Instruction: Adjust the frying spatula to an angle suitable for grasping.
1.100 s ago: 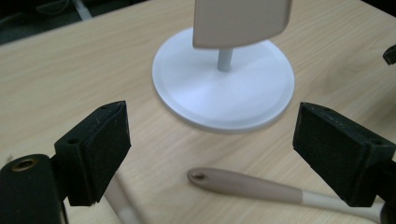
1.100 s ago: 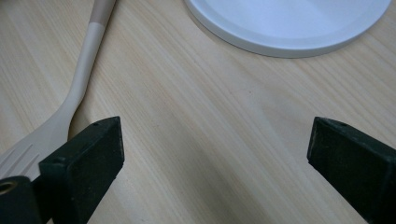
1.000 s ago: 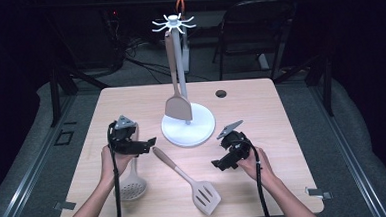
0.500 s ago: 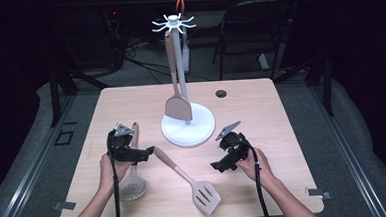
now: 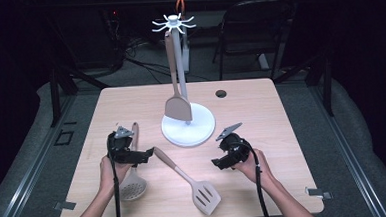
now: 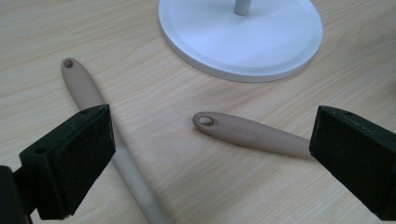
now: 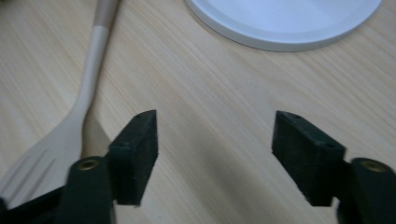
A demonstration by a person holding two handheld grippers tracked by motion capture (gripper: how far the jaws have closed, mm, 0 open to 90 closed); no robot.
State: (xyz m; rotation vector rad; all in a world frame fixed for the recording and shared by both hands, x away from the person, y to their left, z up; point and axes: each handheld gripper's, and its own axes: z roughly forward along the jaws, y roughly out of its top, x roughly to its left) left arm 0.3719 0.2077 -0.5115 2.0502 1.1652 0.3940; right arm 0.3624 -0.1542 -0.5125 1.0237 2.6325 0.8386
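Left gripper (image 6: 205, 158) wide open, right gripper (image 7: 215, 158) half-closing, both empty

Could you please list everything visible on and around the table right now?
Table: one, light wood, centre of the high view.
Utensil stand: one, white, round base mid-table, hooks on top of its pole.
Solid spatula: one, beige, hanging on the stand.
Slotted spatula: one, beige, lying flat at the front between the grippers.
Skimmer spoon: one, beige, lying at front left, partly under the left gripper.
Round hole: one, dark, in the tabletop behind the stand.
Chair: one, dark, beyond the table.
Left gripper: one, black, jaws open above the two handles.
Right gripper: one, black, jaws open over bare wood, having just closed partway.
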